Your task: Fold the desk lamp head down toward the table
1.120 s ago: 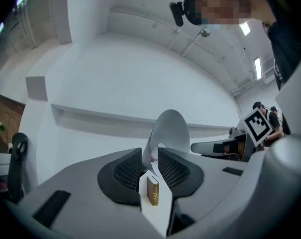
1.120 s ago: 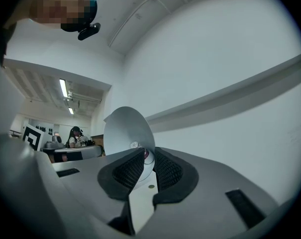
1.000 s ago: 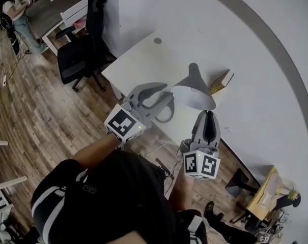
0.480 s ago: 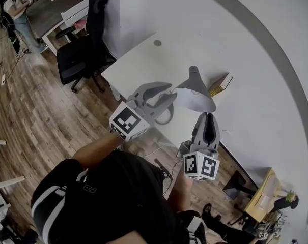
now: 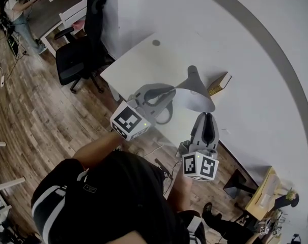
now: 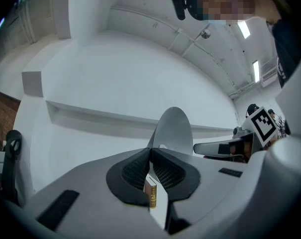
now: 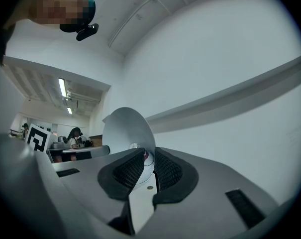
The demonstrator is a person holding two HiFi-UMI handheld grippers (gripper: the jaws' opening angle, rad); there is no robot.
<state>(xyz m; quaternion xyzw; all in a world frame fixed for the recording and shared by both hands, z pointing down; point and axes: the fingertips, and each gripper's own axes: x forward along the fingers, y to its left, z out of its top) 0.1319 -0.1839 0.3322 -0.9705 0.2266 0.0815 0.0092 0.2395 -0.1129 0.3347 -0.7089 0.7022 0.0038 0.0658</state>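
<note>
The desk lamp stands near the front edge of the white desk; its grey cone shade has a white inside. My left gripper reaches the shade from the left. Its jaws have just been closing, and the pads now pinch the shade's thin rim. My right gripper comes from below, with the shade's lower rim caught between its pads. The bulb shows just beyond them. In the left gripper view, the right gripper's marker cube shows at the right.
A yellowish book lies on the desk behind the lamp, against the white wall. A black office chair stands left of the desk on the wood floor. A person sits at another table far left.
The left gripper has shifted slightly right to the shade and its jaws have closed on the rim. The right gripper has stayed where it was.
</note>
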